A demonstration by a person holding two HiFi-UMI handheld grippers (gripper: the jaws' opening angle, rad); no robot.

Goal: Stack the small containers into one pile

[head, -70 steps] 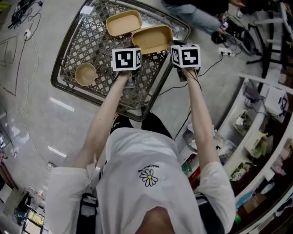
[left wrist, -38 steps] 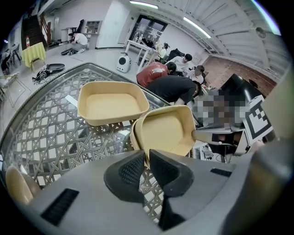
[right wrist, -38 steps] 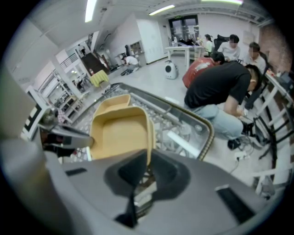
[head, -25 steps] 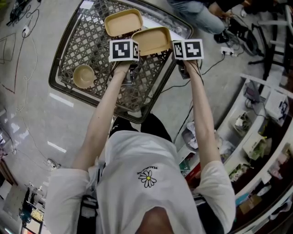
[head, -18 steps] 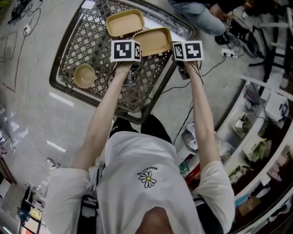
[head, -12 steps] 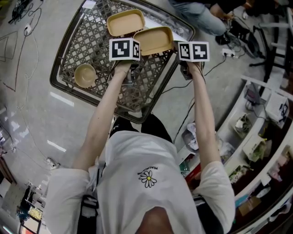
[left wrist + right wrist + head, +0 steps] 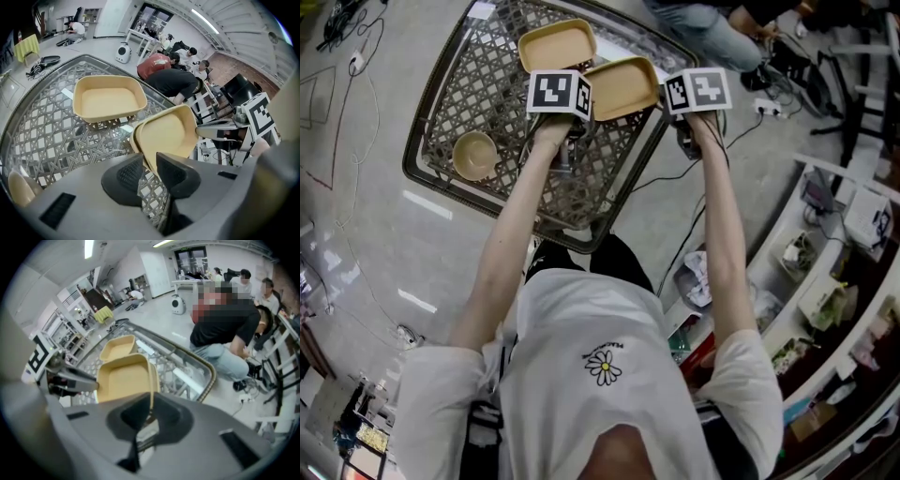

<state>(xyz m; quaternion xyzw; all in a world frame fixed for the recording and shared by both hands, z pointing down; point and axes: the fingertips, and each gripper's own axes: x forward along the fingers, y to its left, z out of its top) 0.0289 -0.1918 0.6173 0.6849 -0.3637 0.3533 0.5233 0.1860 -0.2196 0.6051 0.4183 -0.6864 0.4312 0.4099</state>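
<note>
The nearer tan rectangular plastic container (image 7: 622,87) hangs tilted above the far right part of the table, its hollow side up, between the two grippers. The right gripper (image 7: 150,413) has its jaws almost together, pinching the thin wall of this container at its right-hand rim. The left gripper (image 7: 147,176) sits at the opposite rim. Its jaws are opening, the rim stands between them, and the table's weave shows through the gap beside it.

Just beyond the held container, a second tan rectangular plastic container (image 7: 555,44) of the same shape rests flat and upright on the table's far end. In the head view their corners nearly meet. A small round tan bowl (image 7: 474,155) sits well apart from both, near the table's left edge.

All three stand over a glass-topped table with a dark woven lattice and a rounded metal rim (image 7: 417,169). Beyond the table's far side, a person in a dark top and blue jeans (image 7: 220,333) sits on the pale glossy floor (image 7: 375,244).
</note>
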